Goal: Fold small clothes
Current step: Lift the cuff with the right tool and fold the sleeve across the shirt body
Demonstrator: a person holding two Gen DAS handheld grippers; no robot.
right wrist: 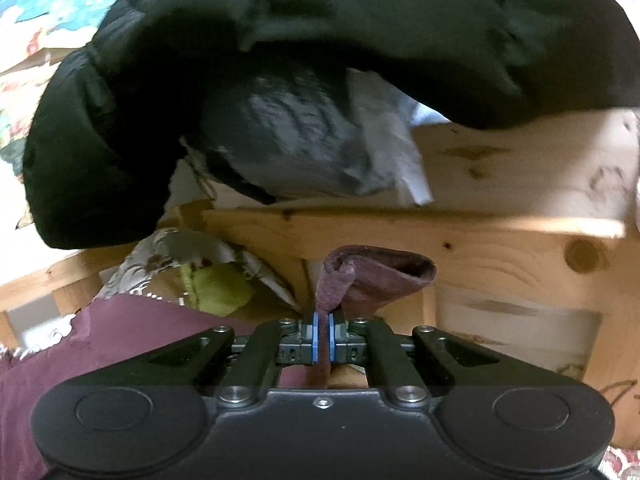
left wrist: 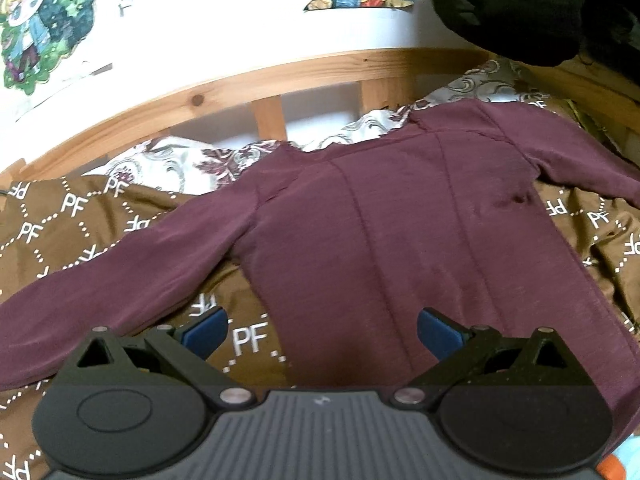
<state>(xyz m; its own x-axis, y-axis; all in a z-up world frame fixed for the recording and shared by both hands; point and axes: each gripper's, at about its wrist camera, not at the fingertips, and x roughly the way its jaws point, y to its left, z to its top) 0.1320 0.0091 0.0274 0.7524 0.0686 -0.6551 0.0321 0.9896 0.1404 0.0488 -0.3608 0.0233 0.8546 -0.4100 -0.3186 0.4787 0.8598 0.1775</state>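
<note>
On the brown monogram blanket (left wrist: 80,216), a maroon long-sleeved top (left wrist: 380,220) lies spread flat, neckline toward the wooden bed rail (left wrist: 240,84), both sleeves angled out to the sides. No fold is visible in the body yet; the left sleeve runs out full length across the blanket.

My left gripper (left wrist: 322,334) hovers over the lower hem, blue pads wide apart, nothing between them, one pad above bare blanket and the other above the shirt's body.

My right gripper (right wrist: 323,338) is clamped tight on a strip of the maroon fabric, and the sleeve cuff (right wrist: 384,272) stands up just past the pads, lifted off the bed in front of the pine frame (right wrist: 500,264). A black jacket (right wrist: 280,40) hangs over that frame above it.

Judgement: early stage. Garment laid out, first sleeve picked up for folding inward. Left to do: bring this sleeve across the body, the same with the other, then fold the body over
</note>
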